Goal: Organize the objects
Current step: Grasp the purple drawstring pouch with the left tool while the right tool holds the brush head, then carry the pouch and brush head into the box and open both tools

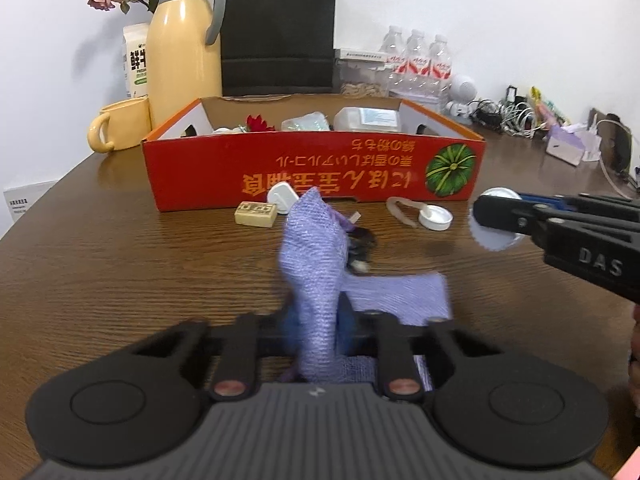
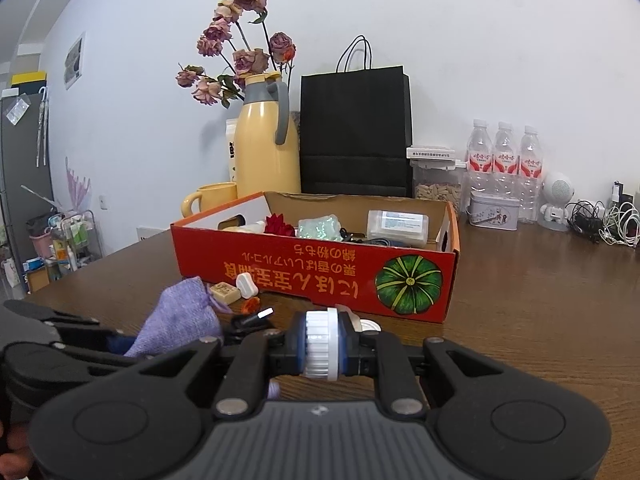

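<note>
My left gripper [image 1: 316, 320] is shut on a purple knitted cloth [image 1: 312, 248], which stands up from between its pads while the rest lies on the brown table [image 1: 120, 264]. My right gripper [image 2: 320, 344] is shut on a white ridged cap [image 2: 320, 354], held just above the table. The left wrist view shows that right gripper [image 1: 496, 220] at the right with the cap [image 1: 490, 236] in it. Behind both stands a red cardboard box [image 1: 312, 168] holding a red flower [image 2: 278, 225] and some packets. In the right wrist view the left gripper [image 2: 120, 344] and the cloth [image 2: 180, 316] are at the left.
In front of the box lie a cream tile block [image 1: 256, 214], a white plug [image 1: 282, 198], a white lid with a strap [image 1: 434, 218] and a small black item [image 1: 360, 244]. A yellow jug [image 1: 186, 52], yellow mug [image 1: 118, 126], black paper bag [image 1: 278, 32], water bottles [image 1: 416, 60] and cables [image 1: 504, 114] line the back.
</note>
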